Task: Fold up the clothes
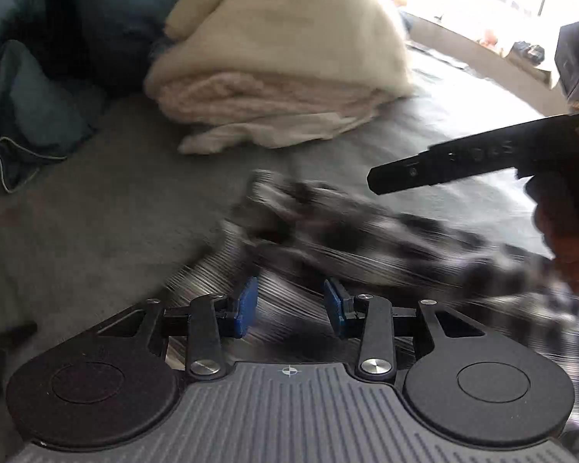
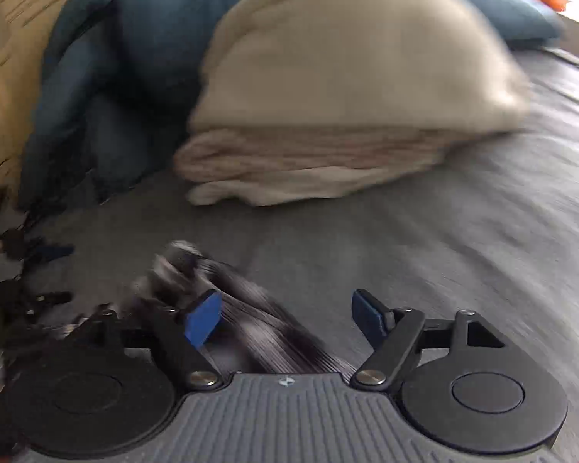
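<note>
1. Writing: none I can read; a small crosshair mark (image 1: 288,371) sits on the ribbed plate of my left gripper, and faint marks along the other tool's black finger are too blurred to make out.
2. My left gripper (image 1: 290,306) points down at the bed (image 1: 96,212), its blue pads partly apart. The checked garment (image 1: 347,231) lies smeared by blur between and beyond them; I cannot tell whether the pads press on it.
3. My right gripper (image 2: 287,318) stands released, pads wide, nothing pinched. The garment (image 2: 251,332) passes by its left pad and onto the grey sheet (image 2: 463,231).
4. In the left wrist view, a hand (image 1: 563,223) at the right edge holds the right tool, whose finger (image 1: 444,166) reaches out level over the garment.
5. A folded cream blanket (image 1: 281,65) rests further back, against a blue duvet (image 2: 108,77).
</note>
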A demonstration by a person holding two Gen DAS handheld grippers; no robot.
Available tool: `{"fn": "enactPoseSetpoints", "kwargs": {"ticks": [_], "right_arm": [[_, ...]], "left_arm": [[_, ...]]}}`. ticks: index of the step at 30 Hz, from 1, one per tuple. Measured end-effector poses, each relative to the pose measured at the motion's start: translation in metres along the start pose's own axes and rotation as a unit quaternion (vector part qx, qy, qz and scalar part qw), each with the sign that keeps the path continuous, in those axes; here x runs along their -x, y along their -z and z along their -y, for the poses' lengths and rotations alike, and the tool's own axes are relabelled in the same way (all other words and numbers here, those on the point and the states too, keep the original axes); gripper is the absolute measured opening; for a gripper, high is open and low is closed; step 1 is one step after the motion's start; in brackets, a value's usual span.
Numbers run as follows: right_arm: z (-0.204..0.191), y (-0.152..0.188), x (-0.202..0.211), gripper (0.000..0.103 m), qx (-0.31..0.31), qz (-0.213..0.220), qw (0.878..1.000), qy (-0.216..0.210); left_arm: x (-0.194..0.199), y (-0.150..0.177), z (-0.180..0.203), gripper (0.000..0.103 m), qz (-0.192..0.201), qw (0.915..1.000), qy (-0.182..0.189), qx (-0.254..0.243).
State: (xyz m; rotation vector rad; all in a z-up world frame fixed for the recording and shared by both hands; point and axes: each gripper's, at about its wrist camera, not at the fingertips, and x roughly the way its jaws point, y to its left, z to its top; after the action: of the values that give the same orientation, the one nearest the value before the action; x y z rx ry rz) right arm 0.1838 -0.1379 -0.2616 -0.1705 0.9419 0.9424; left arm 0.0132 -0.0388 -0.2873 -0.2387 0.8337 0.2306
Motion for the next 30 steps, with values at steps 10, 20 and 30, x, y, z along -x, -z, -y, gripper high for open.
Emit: {"fn": "enactPoseSetpoints", "kwargs": {"ticks": [10,20,30], "right_arm": [[-0.016,-0.011,-0.053,0.008,0.065,-0.051,0.995,-0.06],[-0.017,-0.021,-0.08,0.007,0.112,0.007,0.994,0.011],[0.021,-0.019,-0.047,0.057,0.012,0.041,0.999,0.015]], "left_arm": [[-0.018,-0.001,-0.022,0.038,0.013,0.9992,0.003,-0.037],[-0.035,-0.006,-0.026,0.043,0.033,0.9973,-0.02,-0.062],[-0.033,-0.006,-0.01,0.048,0.051,0.9926,-0.05,-0.099]]}}
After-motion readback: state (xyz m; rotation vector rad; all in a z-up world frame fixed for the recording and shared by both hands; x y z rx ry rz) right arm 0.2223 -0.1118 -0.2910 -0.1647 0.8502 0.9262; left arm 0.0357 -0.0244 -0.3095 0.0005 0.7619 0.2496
